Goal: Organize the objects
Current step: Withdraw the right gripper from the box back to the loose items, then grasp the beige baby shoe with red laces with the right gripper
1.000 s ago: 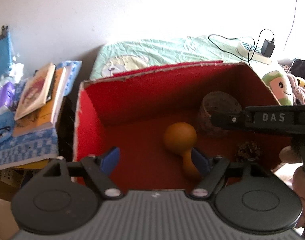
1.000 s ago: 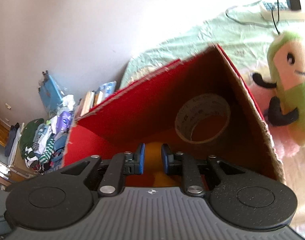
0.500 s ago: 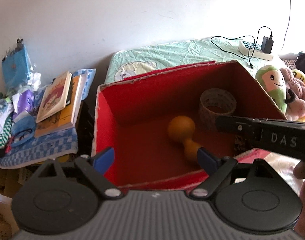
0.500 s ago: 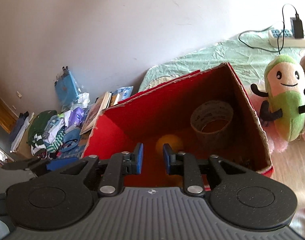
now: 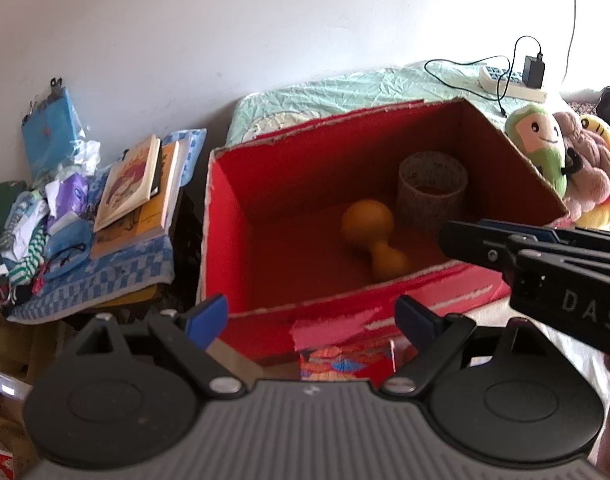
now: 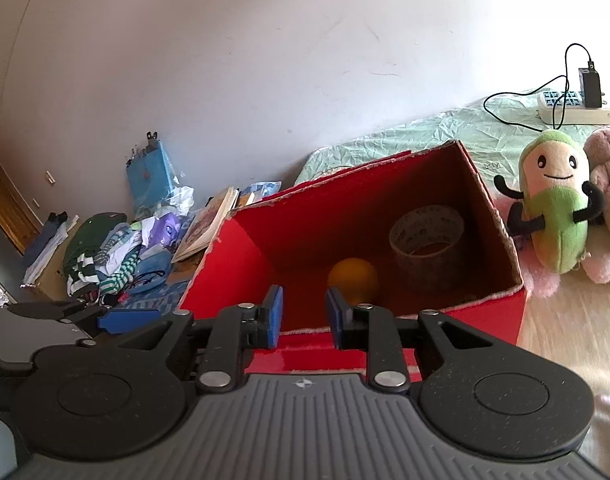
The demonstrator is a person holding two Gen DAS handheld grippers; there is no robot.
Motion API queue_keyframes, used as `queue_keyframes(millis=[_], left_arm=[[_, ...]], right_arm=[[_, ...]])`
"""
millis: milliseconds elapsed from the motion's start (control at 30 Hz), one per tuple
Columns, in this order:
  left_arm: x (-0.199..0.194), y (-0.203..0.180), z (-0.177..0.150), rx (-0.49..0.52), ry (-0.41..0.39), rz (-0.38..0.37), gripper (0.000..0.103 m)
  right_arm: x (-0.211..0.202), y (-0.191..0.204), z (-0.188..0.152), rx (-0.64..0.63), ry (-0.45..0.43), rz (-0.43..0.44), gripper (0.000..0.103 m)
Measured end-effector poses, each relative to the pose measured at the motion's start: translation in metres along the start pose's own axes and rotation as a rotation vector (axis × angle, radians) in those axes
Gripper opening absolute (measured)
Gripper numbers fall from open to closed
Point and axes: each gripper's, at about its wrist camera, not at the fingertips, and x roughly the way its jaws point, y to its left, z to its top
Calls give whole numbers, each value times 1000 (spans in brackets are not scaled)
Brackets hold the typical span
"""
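Observation:
A red cardboard box stands open on the bed. Inside it lie an orange gourd-shaped toy and a roll of tape standing on its rim at the back right. My left gripper hangs wide open in front of the box's near wall, holding nothing. My right gripper sits just before the near wall of the box with a narrow gap between its blue pads and nothing in it. The gourd and the tape show beyond it. The right gripper also reaches in from the right in the left wrist view.
A green plush toy and pink plush ones lean right of the box. Books and a pile of clothes lie to the left. A power strip with a charger rests on the green sheet behind. A red printed packet lies before the box.
Both grippers have drawn back and up out of the box, so its near wall now shows in front of them. The gourd and tape have stayed in place.

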Motion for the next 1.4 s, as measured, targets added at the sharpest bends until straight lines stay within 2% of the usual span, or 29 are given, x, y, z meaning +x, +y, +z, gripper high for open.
queue_keyframes(millis=[233,633,833,1400], left_arm=[[0,-8,-13,4,32,13,91],[16,-25,-32,23,111,24,91],[25,-34,-41,38,153,27,91],[49,-44,-54,70,233,30,91]], right_arm=[[-5,1,-10,6,12,10,31],[-3,-13,-33,62,93,11,32],[-1,-27,-46,136,141,5,32],[11,-52,-65,234,213,17,33]])
